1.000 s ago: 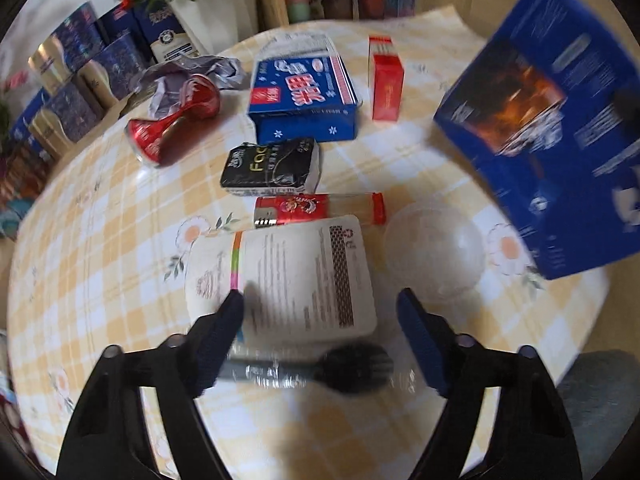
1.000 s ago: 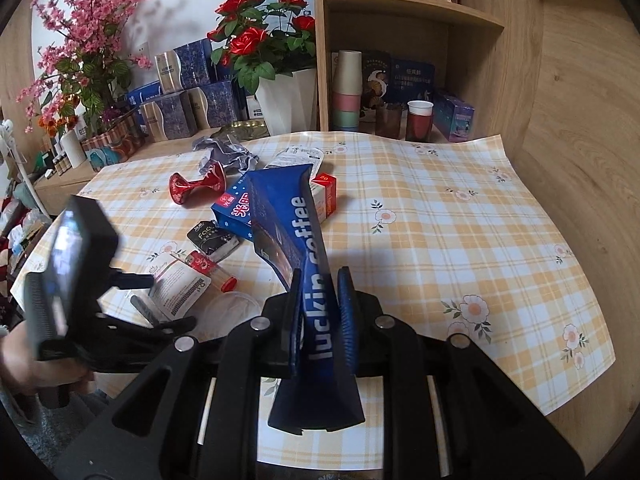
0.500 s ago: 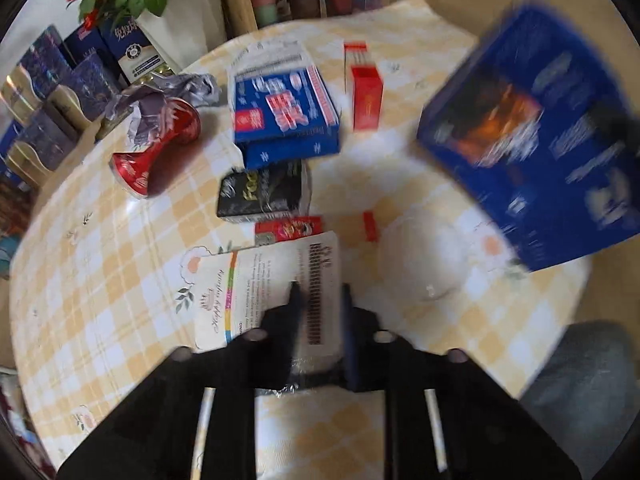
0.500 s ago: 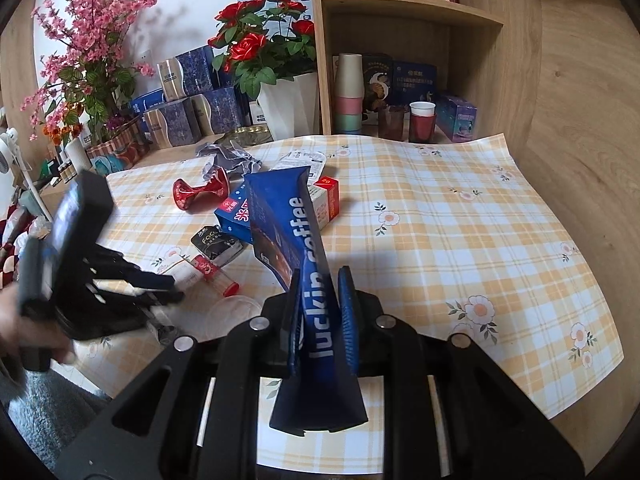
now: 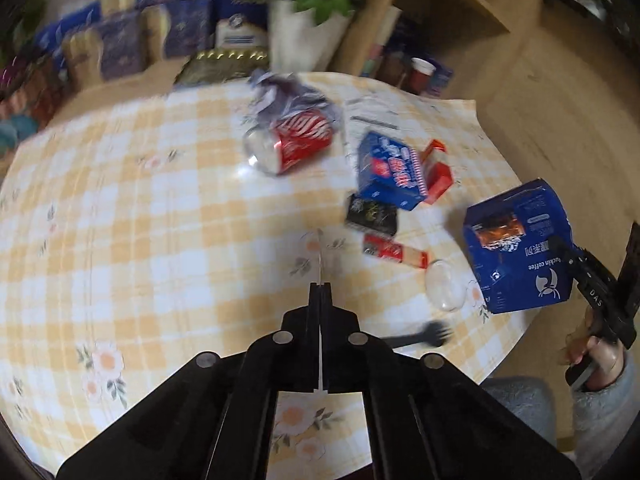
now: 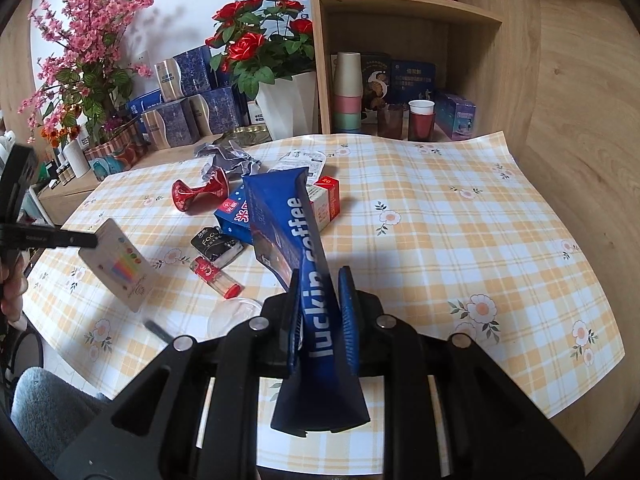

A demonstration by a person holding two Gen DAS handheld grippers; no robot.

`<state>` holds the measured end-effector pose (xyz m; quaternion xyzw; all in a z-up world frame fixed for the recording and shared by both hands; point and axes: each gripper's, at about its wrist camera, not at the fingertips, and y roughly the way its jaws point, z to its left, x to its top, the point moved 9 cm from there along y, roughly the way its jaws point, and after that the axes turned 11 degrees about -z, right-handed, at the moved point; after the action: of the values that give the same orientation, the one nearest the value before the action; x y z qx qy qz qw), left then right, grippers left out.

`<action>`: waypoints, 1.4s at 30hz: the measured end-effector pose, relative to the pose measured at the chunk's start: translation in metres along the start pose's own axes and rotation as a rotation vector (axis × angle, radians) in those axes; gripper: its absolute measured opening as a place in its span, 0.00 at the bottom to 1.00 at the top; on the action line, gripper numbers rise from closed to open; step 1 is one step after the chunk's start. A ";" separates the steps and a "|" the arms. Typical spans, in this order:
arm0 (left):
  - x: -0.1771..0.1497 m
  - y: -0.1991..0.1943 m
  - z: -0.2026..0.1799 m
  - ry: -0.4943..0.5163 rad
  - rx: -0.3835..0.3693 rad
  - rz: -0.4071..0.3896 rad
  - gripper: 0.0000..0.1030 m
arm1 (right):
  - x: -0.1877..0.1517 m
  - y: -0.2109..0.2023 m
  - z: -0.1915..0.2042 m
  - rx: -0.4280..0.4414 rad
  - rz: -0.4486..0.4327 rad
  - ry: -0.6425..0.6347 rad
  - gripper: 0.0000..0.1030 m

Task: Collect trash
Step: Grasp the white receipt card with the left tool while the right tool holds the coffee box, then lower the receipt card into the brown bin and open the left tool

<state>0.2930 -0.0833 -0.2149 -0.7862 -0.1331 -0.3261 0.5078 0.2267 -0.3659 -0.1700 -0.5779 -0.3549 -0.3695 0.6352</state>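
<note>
My left gripper [image 5: 320,292] is shut on a flat white packet [image 5: 320,256], seen edge-on as a thin white line between its fingers. In the right wrist view the white packet [image 6: 116,264] hangs tilted above the table's left side from the left gripper [image 6: 90,240]. My right gripper [image 6: 320,280] is shut on a blue paper coffee bag [image 6: 288,232], held up over the table's near edge. On the checked tablecloth [image 5: 160,220] lie a crushed red can [image 5: 296,144], a blue carton [image 5: 390,172], a red box [image 5: 438,172], a black packet [image 5: 372,214] and a red lighter [image 5: 394,252].
A clear lid [image 5: 446,286] and a black plastic fork [image 5: 424,338] lie near the table's front edge. Crumpled foil paper [image 5: 288,92] sits behind the can. A white flower pot [image 6: 288,104], gift boxes and a wooden shelf [image 6: 400,20] with cups stand behind the table.
The left gripper closed on the white packet, lifted it off the table and swung left and up. The fork stays on the table. The right gripper holds the bag still.
</note>
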 end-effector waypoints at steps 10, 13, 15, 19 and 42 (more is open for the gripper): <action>0.005 -0.012 0.002 -0.004 -0.011 -0.071 0.01 | 0.000 0.000 0.000 0.001 0.006 0.013 0.21; 0.011 -0.026 -0.006 -0.005 -0.039 -0.094 0.01 | -0.001 -0.003 0.004 0.016 0.010 0.018 0.20; 0.012 -0.037 -0.012 0.007 -0.051 -0.103 0.01 | 0.000 -0.007 0.009 0.026 0.008 0.021 0.20; 0.008 -0.068 -0.024 0.020 -0.086 -0.118 0.01 | 0.006 -0.022 0.019 0.040 -0.010 0.024 0.20; -0.207 -0.095 -0.078 0.185 -0.149 0.153 0.01 | -0.012 -0.139 0.069 0.108 -0.060 0.066 0.20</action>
<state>0.0570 -0.0844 -0.2601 -0.7961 -0.0010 -0.3664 0.4816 0.0969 -0.3043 -0.1088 -0.5195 -0.3703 -0.3874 0.6655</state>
